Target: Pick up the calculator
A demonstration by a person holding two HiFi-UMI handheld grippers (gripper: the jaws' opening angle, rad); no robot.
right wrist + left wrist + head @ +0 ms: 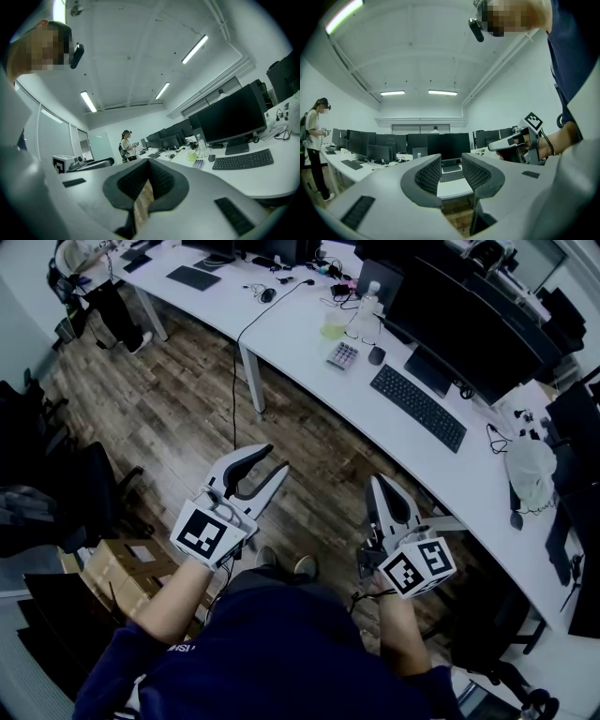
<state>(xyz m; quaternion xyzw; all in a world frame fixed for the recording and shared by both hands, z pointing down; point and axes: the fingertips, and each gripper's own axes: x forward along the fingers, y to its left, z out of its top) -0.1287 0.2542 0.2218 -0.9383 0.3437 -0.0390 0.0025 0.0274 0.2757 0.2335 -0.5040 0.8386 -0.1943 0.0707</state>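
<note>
On white desk point(302, 334), just left of keyboard point(418, 407), calculator point(342, 355) is left untouched. Left gripper point(275, 458) is held wide, empty; right gripper point(377, 482) is pressed together, empty. Both are kept far from keyboard. Reach likely not begun; open jaws must be carried to calculator.

Navy sweatshirt point(281, 652), white tongs point(274, 458) bearing marker cubes point(208, 532).

White desk point(298, 332) with keyboard point(417, 407), calculator point(342, 355), mouse point(376, 355)

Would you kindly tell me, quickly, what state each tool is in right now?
Left tool: open, nothing between its jaws.
Right tool: closed, tips together, holding nothing.
</note>
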